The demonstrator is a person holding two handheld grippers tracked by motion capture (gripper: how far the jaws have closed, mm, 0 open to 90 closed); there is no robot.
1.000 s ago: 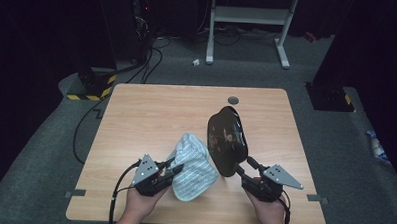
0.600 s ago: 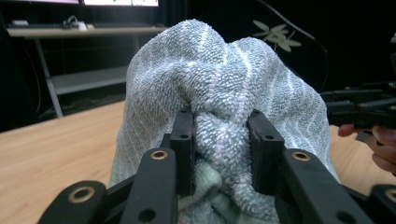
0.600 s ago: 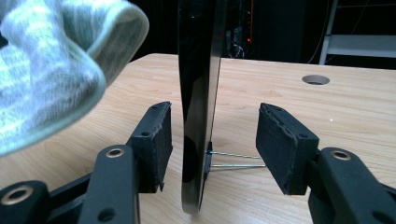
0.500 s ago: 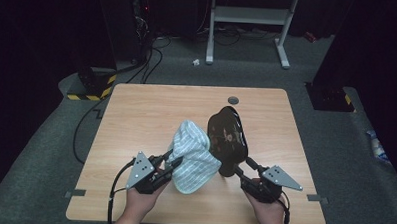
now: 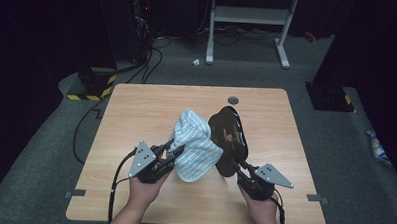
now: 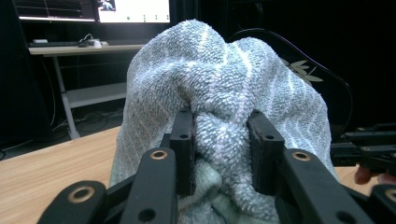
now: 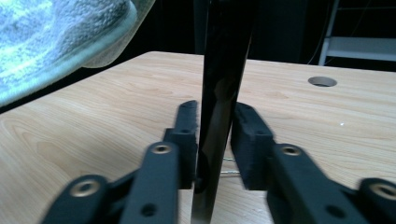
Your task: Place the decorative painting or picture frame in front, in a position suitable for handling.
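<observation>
While the left gripper (image 5: 172,152) squeezes a thick bunch of the pale green striped towel (image 5: 195,147) between its nearly closed jaws, the right gripper (image 5: 238,167) has just been closing on the near edge of a black lacquered tray (image 5: 228,138). In the left gripper view the terry cloth (image 6: 224,93) bulges over and around both black pads, which press into it from either side. In the right gripper view the tray (image 7: 223,93) stands edge-on between the jaws; the left pad looks to be against it, while a thin sliver of light shows beside the right pad, so I cannot tell whether the grip is fully tight.

Seen from the high view, the tray is raised on edge above the wooden table (image 5: 136,110), its long axis running from the right gripper away toward the table's far side, its decorated face turned toward the towel. That cloth hangs in a crumpled mound just left of the tray, touching or almost touching its face, over the table's middle.
</observation>
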